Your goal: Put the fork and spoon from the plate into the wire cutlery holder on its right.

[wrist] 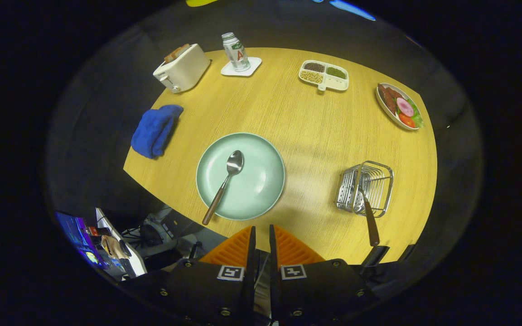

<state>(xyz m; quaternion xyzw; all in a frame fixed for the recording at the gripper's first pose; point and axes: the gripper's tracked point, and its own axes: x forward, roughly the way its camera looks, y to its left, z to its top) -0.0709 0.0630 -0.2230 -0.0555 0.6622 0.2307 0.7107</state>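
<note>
A pale green plate (261,190) lies on the wooden table just ahead of my fingers. On it rests a spoon (225,183), bowl toward the plate's middle, brown handle sticking out over the near left rim. To the plate's right stands the wire cutlery holder (366,188). The fork (369,217) leans inside it, head down among the wires, its brown handle pointing out toward me. My gripper (261,231) hovers high above the table's near edge, fingers nearly together with only a thin gap and nothing between them.
A blue cloth (154,130) lies left of the plate at the table's edge. Far back stand a toaster (182,68), a can on a white coaster (238,54), a divided dish of beans (324,75) and a dish of food (399,106) at the far right.
</note>
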